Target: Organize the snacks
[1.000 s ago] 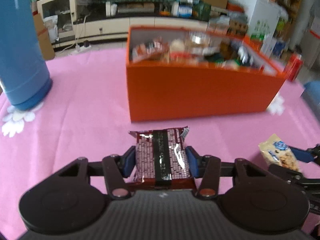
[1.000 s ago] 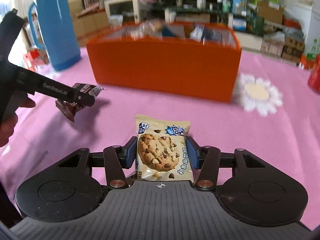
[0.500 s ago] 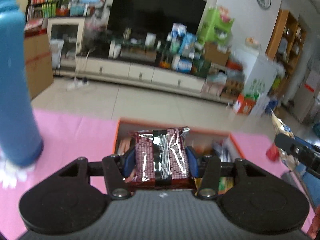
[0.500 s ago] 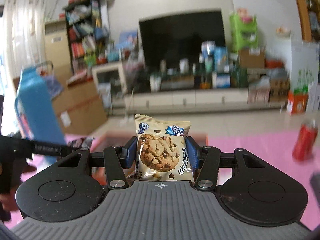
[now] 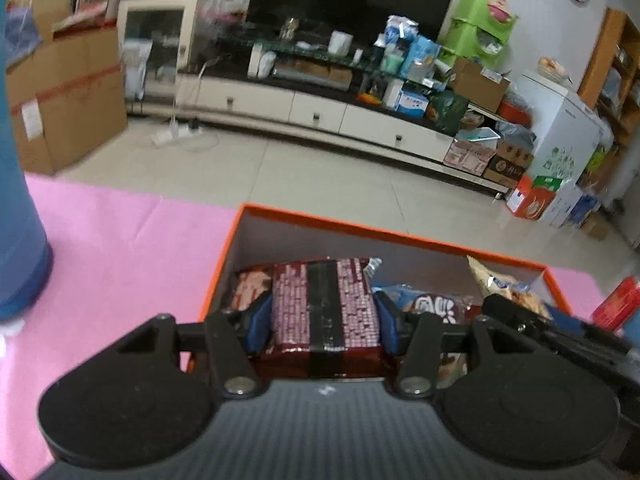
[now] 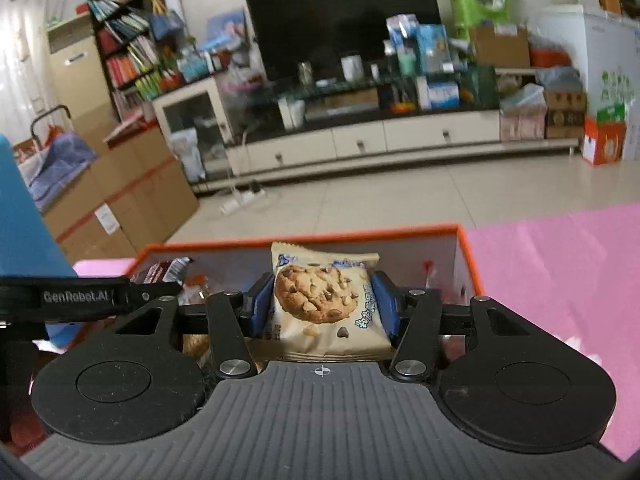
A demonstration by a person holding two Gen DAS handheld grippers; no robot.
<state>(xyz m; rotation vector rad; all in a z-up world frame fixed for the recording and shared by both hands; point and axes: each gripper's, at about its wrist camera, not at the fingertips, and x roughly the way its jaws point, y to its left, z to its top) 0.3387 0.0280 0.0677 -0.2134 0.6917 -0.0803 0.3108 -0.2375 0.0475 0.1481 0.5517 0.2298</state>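
Note:
My left gripper (image 5: 323, 320) holds a dark red snack packet (image 5: 324, 300) with a black band over the left end of the orange box (image 5: 360, 226). Its jaws are opening, though the blue pads still touch the packet's sides. Over the right half of the same orange box (image 6: 360, 232), my right gripper (image 6: 322, 304) is shut on a beige chocolate-chip cookie packet (image 6: 320, 296). Each gripper shows at the edge of the other's view. The box holds several other snack packets (image 5: 436, 308).
A tall blue flask (image 5: 16, 200) stands on the pink tablecloth (image 5: 120, 248) to the left of the box. A red can (image 5: 618, 306) stands past the box's right end. Beyond the table are a tiled floor and a cluttered TV cabinet.
Both grippers have carried their packets up from the tablecloth and forward until they are over the open box. The box's front wall has dropped out of sight beneath them.

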